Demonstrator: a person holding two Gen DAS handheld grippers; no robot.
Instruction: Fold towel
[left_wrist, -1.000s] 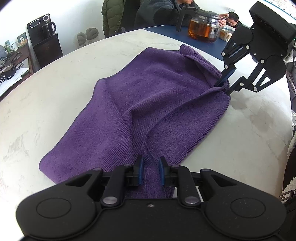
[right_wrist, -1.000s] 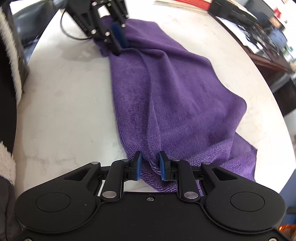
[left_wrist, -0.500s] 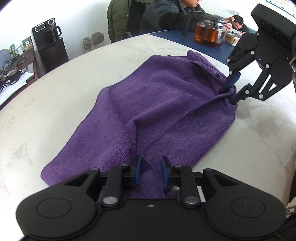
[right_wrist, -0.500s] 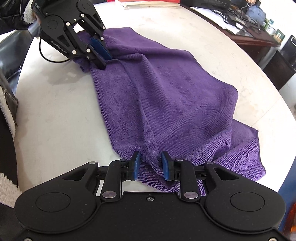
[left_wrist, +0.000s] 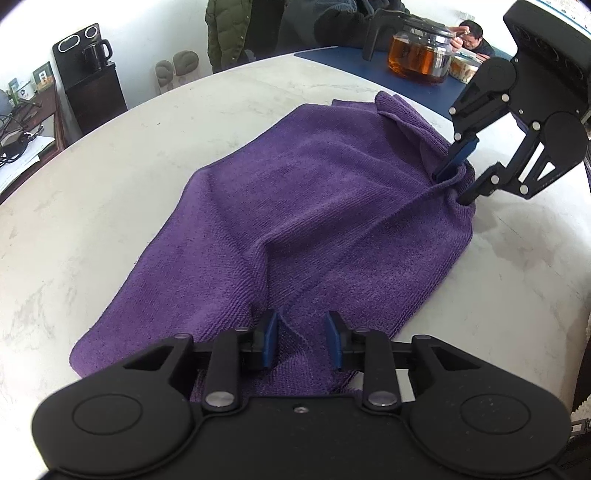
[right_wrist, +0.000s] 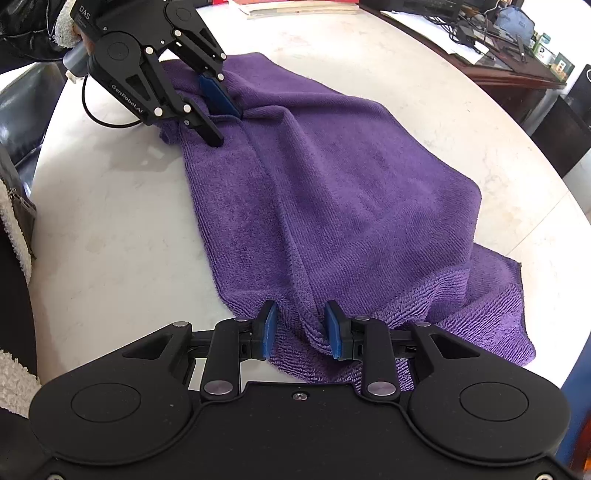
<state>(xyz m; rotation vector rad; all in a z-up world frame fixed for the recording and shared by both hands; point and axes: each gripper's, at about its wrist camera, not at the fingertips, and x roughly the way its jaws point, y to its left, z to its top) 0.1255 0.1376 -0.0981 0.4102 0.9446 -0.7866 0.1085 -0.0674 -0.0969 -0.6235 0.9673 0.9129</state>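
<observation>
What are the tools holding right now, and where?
Nothing is clamped. The towel lies loose, one end of its edge within the left tool, jaws closing, the other within the right tool, jaws opening.

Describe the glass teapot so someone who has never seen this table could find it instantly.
Start at the round white marble table with the purple towel lying on it. Beyond the towel's far end a blue mat lies at the table's edge, and the teapot stands there: clear glass, black handle, amber tea inside, the only see-through thing around.

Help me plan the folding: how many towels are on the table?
1. The purple towel lies rumpled across the middle of the white table; its folded layers could hide another.
</observation>
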